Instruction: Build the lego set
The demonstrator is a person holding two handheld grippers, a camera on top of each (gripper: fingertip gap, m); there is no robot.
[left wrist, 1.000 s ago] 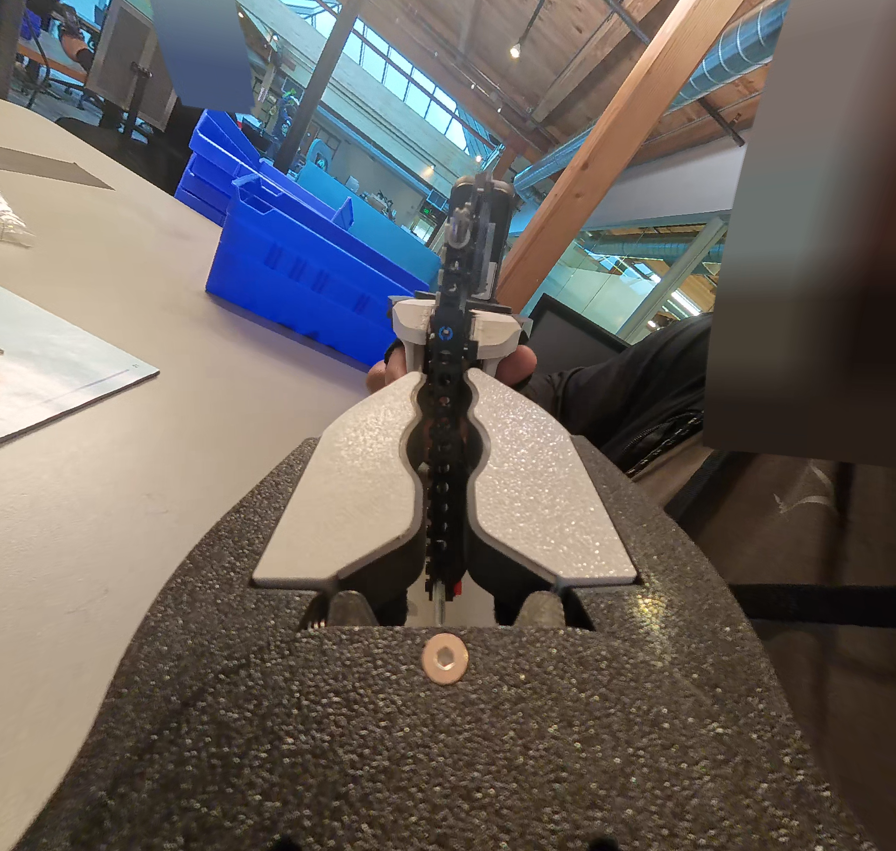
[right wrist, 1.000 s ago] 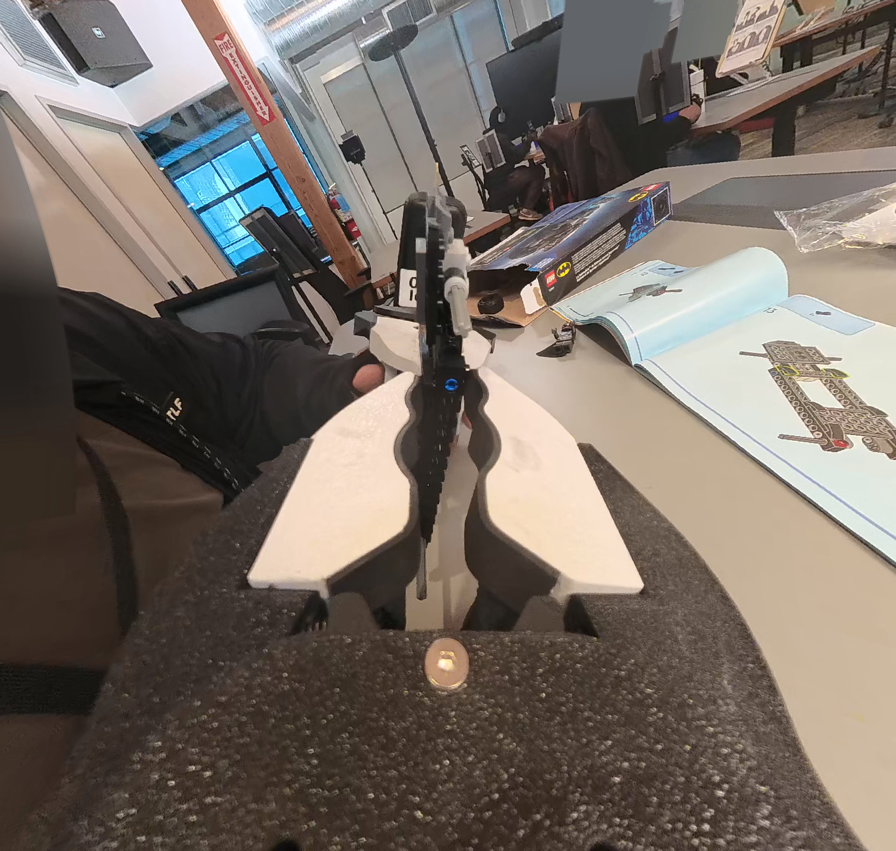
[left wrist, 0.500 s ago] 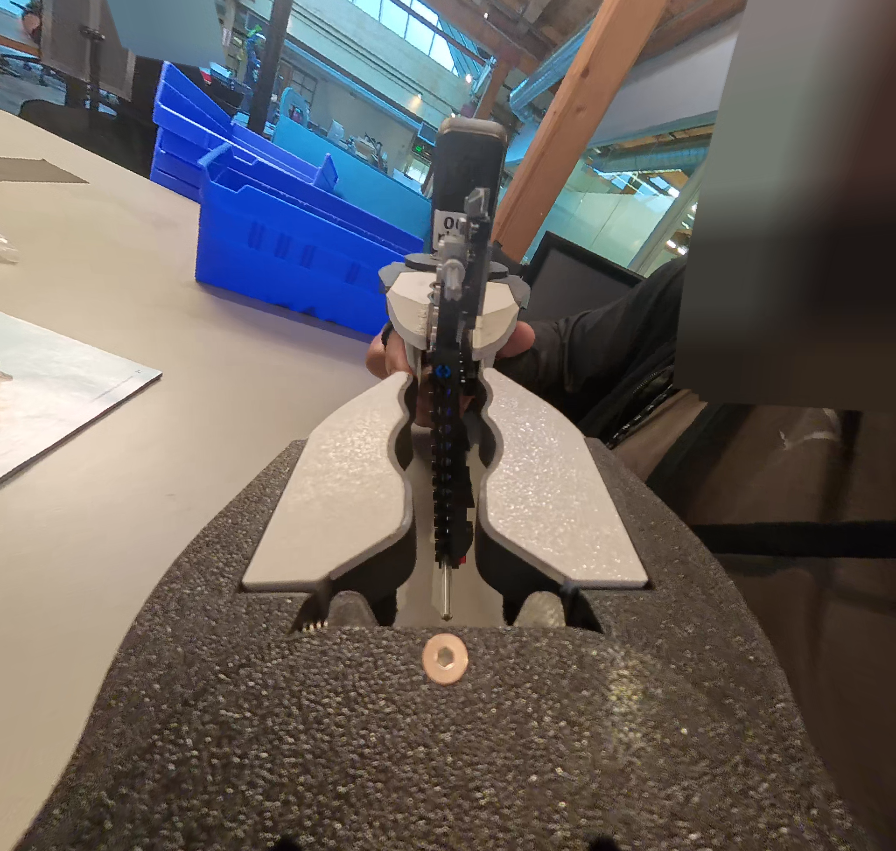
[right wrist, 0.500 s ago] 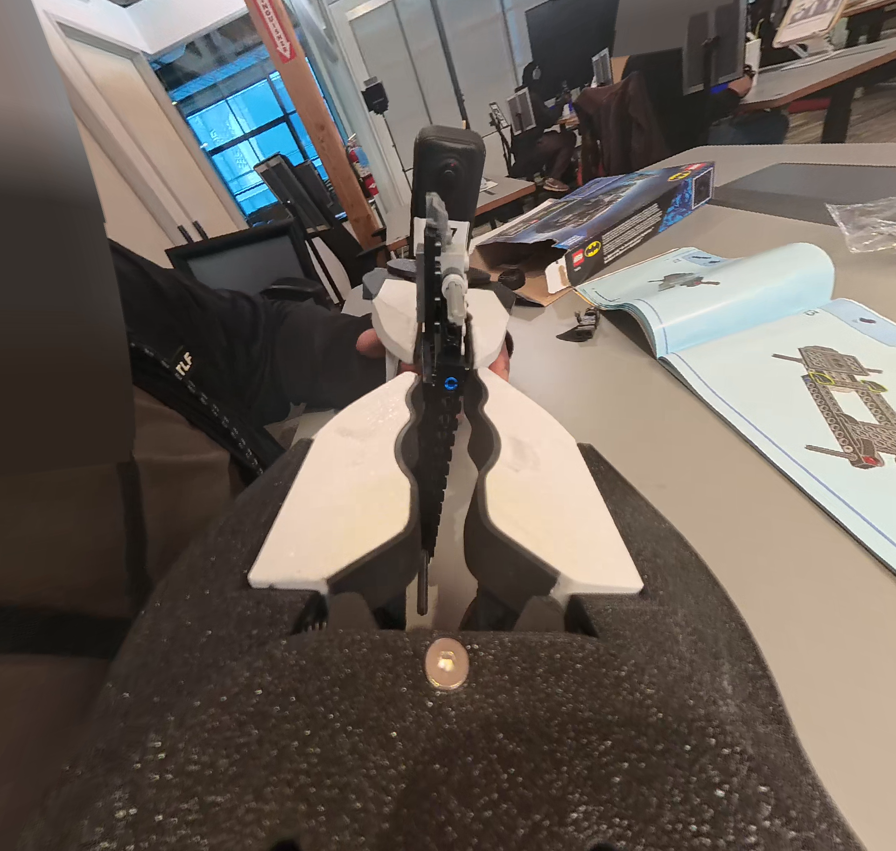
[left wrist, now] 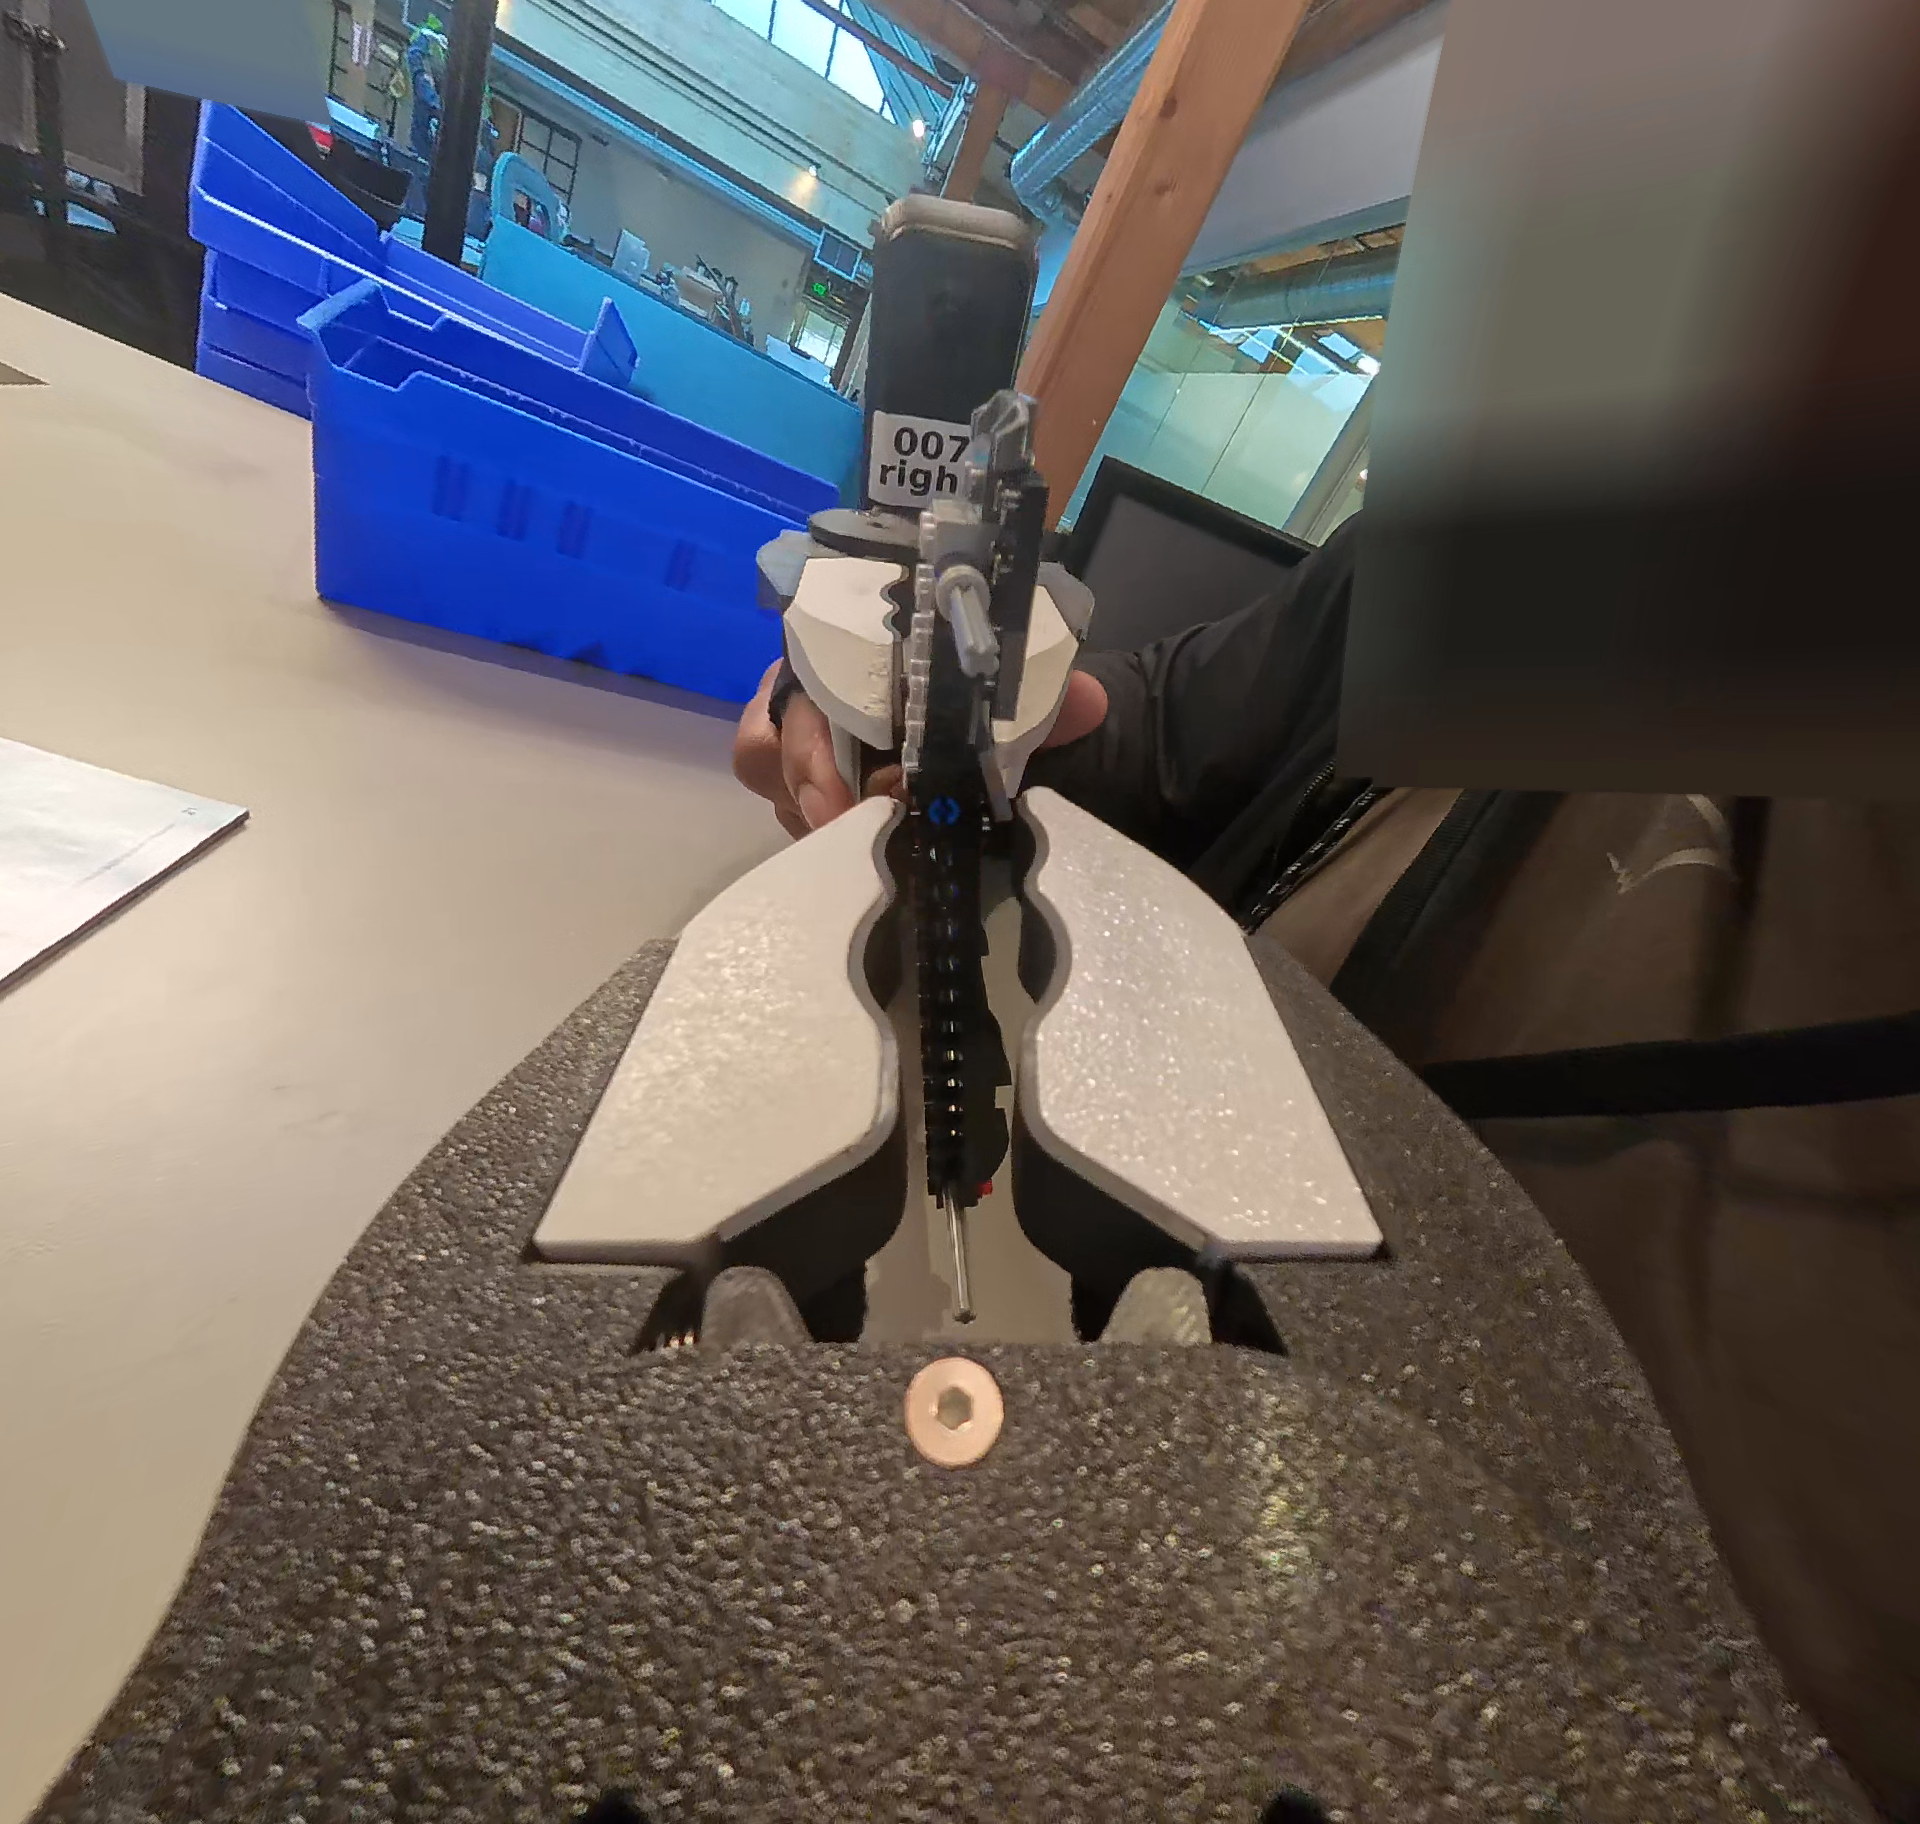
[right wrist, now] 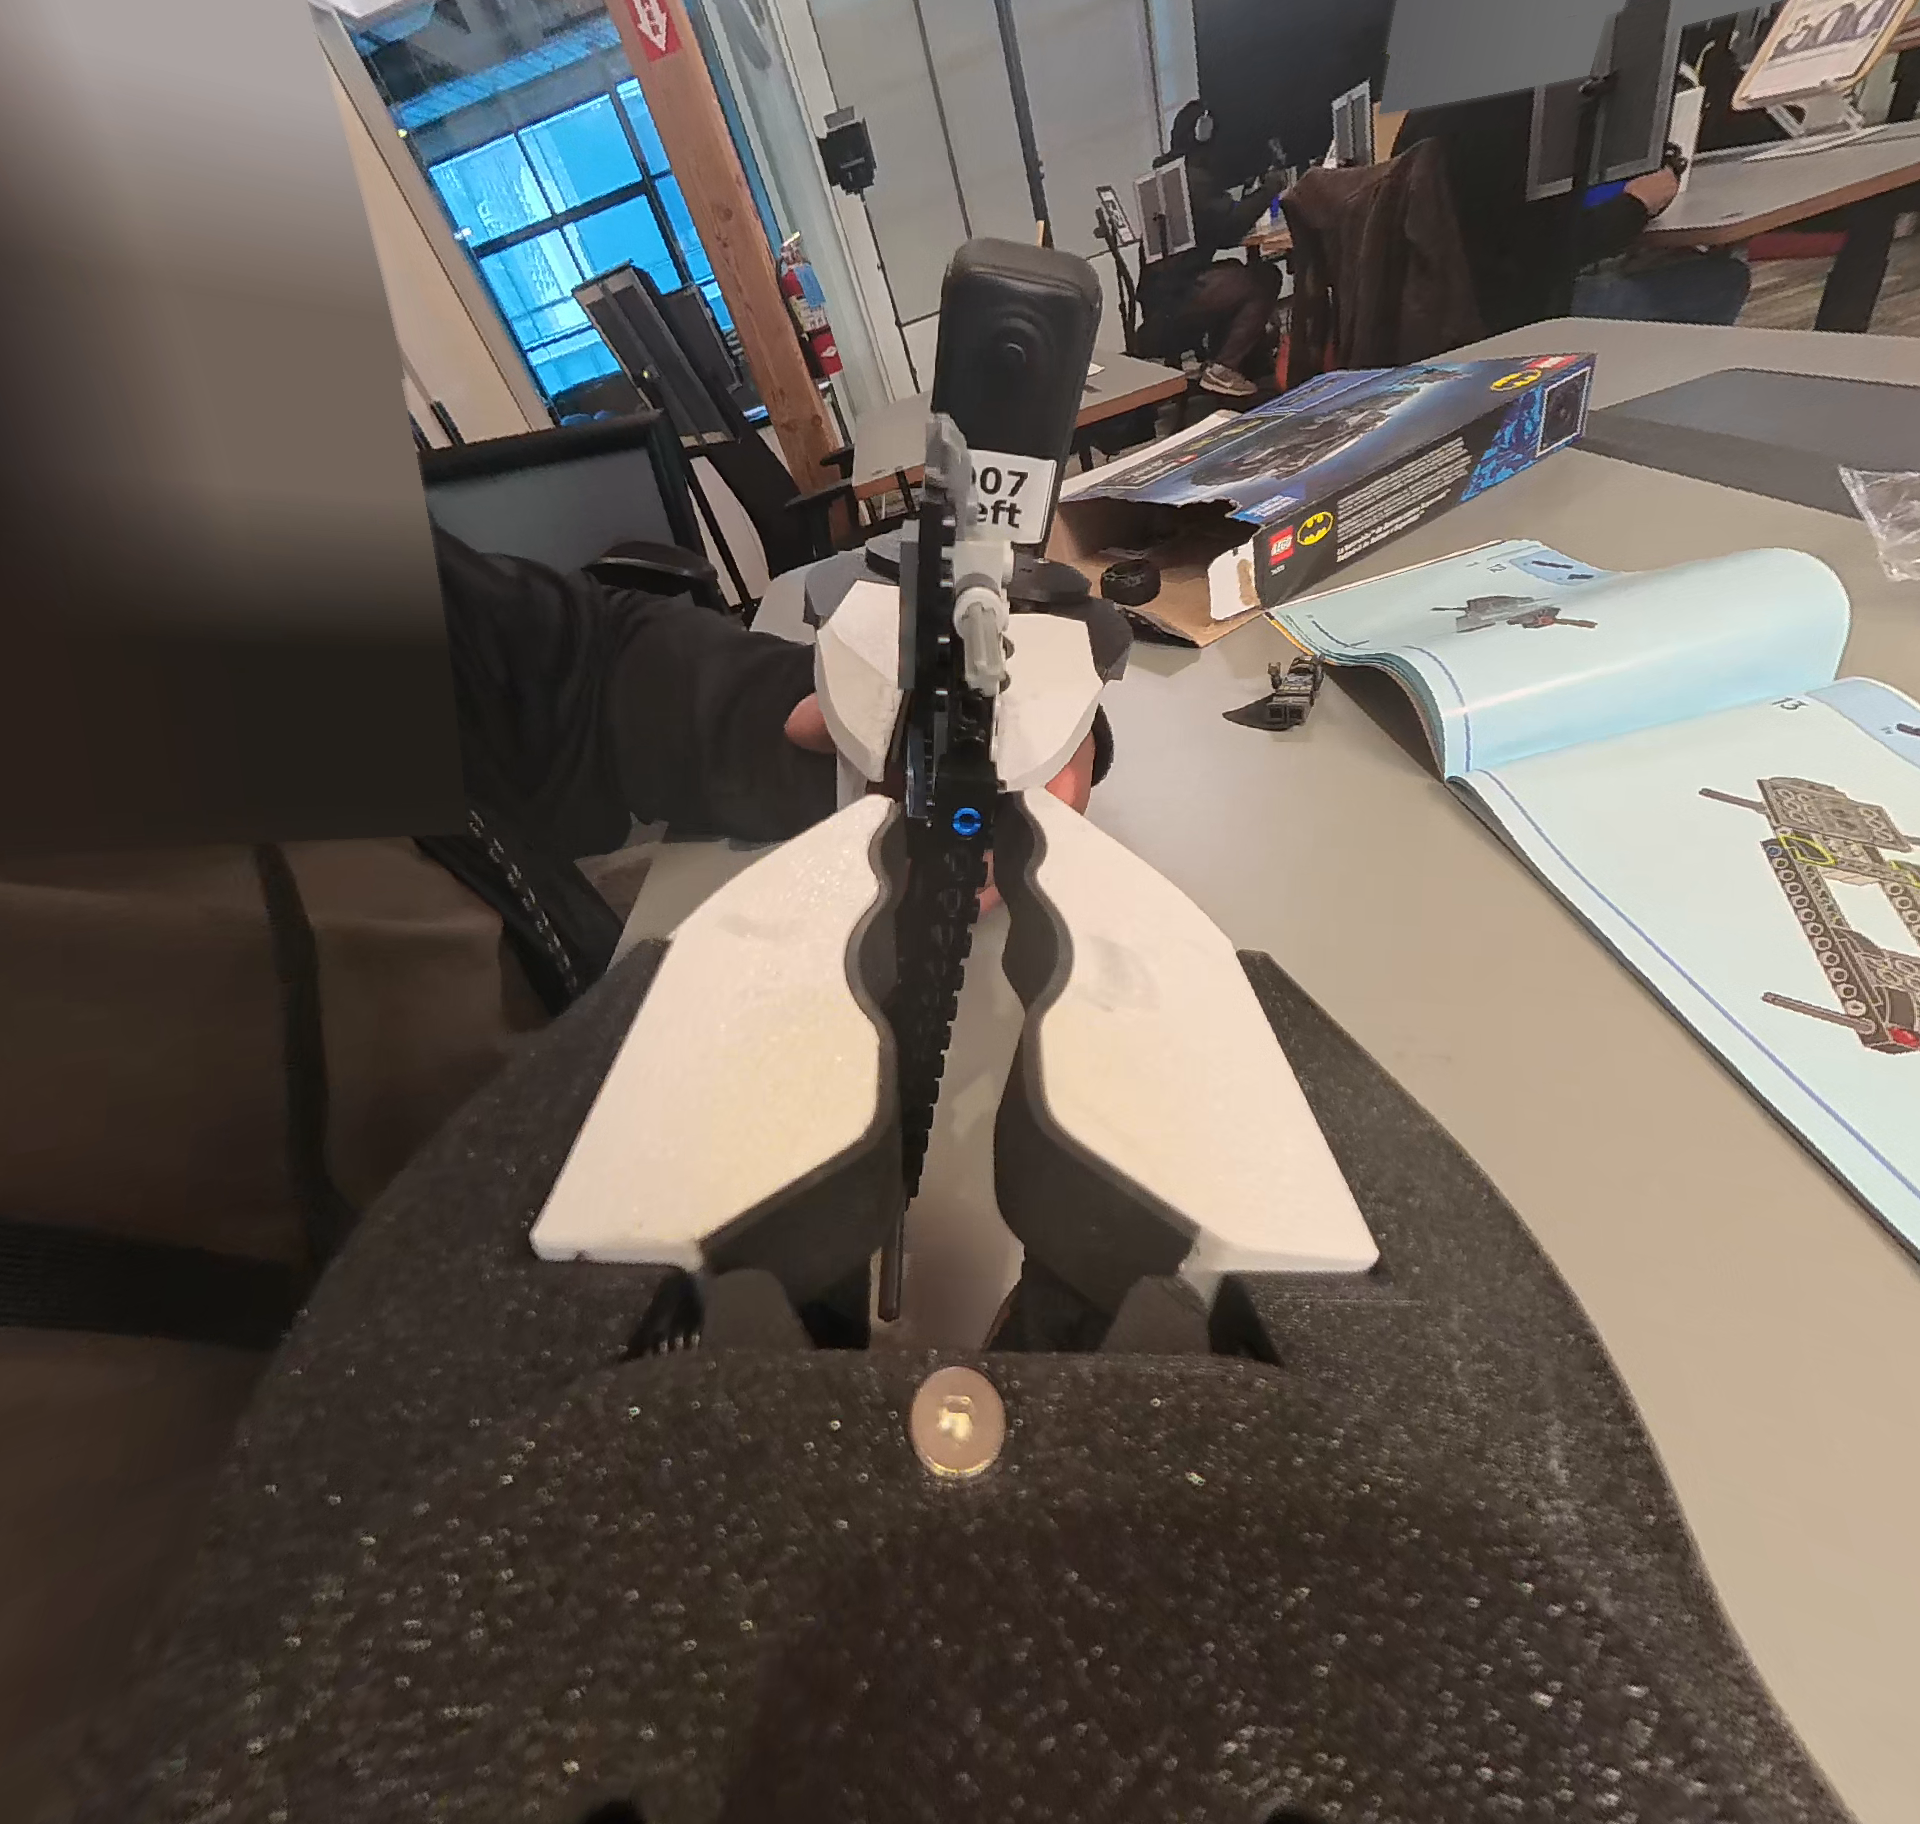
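A long black brick assembly [left wrist: 951, 943] with a grey pin and a blue pin runs between my two grippers, which face each other above the table. My left gripper [left wrist: 961, 808] is shut on one end of it, with a thin metal axle sticking back between the fingers. My right gripper [right wrist: 948, 813] is shut on the other end of the assembly [right wrist: 935, 964]. Each gripper also shows in the other's view, the right one [left wrist: 935, 652] and the left one [right wrist: 951, 694], each held by a hand in a dark sleeve.
Blue bins [left wrist: 540, 517] stand on the grey table [left wrist: 312, 839] beyond the left gripper, with a sheet [left wrist: 83, 839] at the left. An open instruction booklet [right wrist: 1662, 818], a dark toy box [right wrist: 1351, 486], a small black figure [right wrist: 1288, 694] and a plastic bag [right wrist: 1886, 517] lie to the right. The tips of both grippers are at nearly the same place. The small black figure [right wrist: 1288, 694] is about 25 centimeters from both grippers' fingertips.
My left jaws widened around the assembly half a second ago and have closed on it again. The right gripper kept its hold. Both views tilted slightly, and the grippers moved a little apart.
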